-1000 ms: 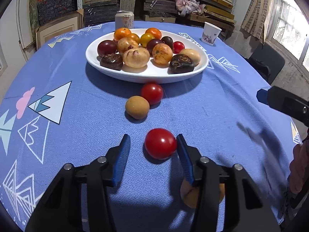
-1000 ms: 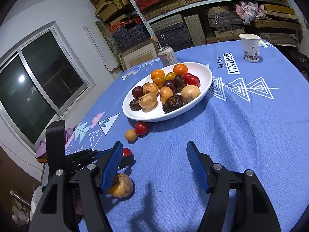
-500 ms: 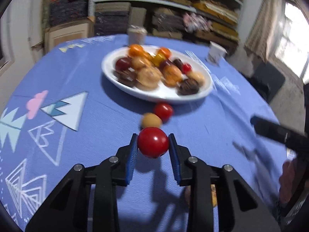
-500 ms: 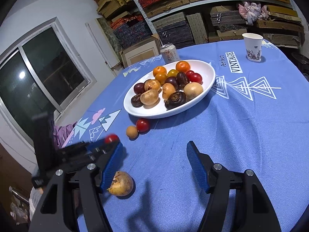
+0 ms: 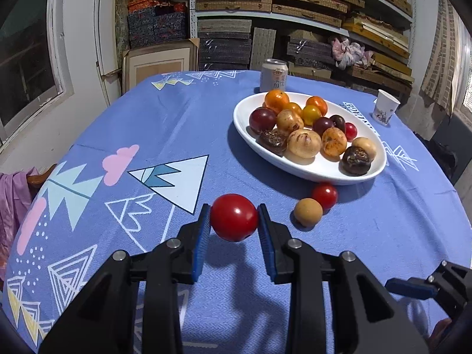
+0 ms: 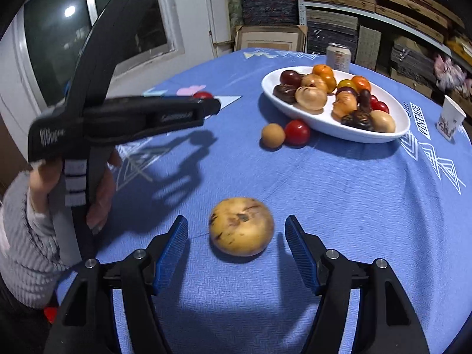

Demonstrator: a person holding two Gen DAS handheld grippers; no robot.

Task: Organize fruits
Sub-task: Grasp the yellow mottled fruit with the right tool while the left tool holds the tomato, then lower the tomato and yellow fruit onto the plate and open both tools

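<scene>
My left gripper (image 5: 234, 218) is shut on a red tomato (image 5: 234, 217), held above the blue tablecloth; its shadow falls below. In the right wrist view that tomato (image 6: 202, 95) peeks over the left gripper (image 6: 211, 107). My right gripper (image 6: 236, 233) stands open around a yellow-brown speckled fruit (image 6: 241, 226) lying on the cloth, the pads apart from it on both sides. A white oval plate (image 5: 312, 168) piled with several fruits sits farther back. In front of it lie a small red tomato (image 5: 324, 196) and a tan round fruit (image 5: 307, 212).
A drink can (image 5: 273, 75) stands behind the plate and a paper cup (image 5: 385, 111) at the far right. A person's hand and grey sleeve (image 6: 26, 236) hold the left gripper. Shelves of boxes and a window surround the round table (image 5: 177, 124).
The left gripper closed on the red tomato, lifted it off the cloth and turned left. The right gripper swung over so the yellow-brown fruit now lies between its open fingers.
</scene>
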